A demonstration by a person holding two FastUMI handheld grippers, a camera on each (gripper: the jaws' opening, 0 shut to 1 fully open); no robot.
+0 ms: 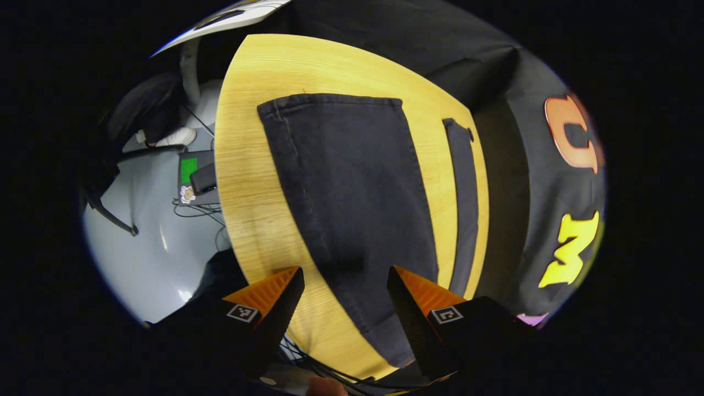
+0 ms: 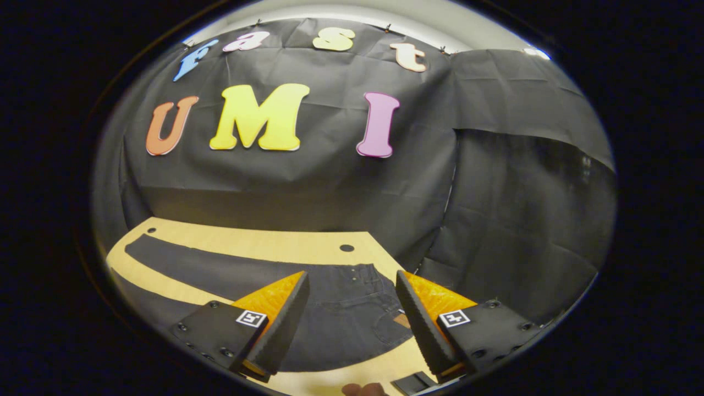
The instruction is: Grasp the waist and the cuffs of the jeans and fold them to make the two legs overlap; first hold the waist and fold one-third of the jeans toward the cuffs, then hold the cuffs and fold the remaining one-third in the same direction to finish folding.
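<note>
Jeans (image 1: 352, 198) flat on tabletop (image 1: 247, 181), legs apart mid-frame. Left gripper (image 1: 344, 286) over cuffs, right gripper (image 2: 352, 291) over waist (image 2: 352, 275), fingers apart, ready to grab.

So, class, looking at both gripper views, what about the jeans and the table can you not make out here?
- Left gripper view: the near end of the jeans is cut off behind the left gripper.
- Left gripper view: the far leg shows as a thin strip only.
- Right gripper view: the waist is partly hidden by the right gripper; its small patch is too small to tell.
- Right gripper view: the cuffs run past the table at the left rim.
</note>
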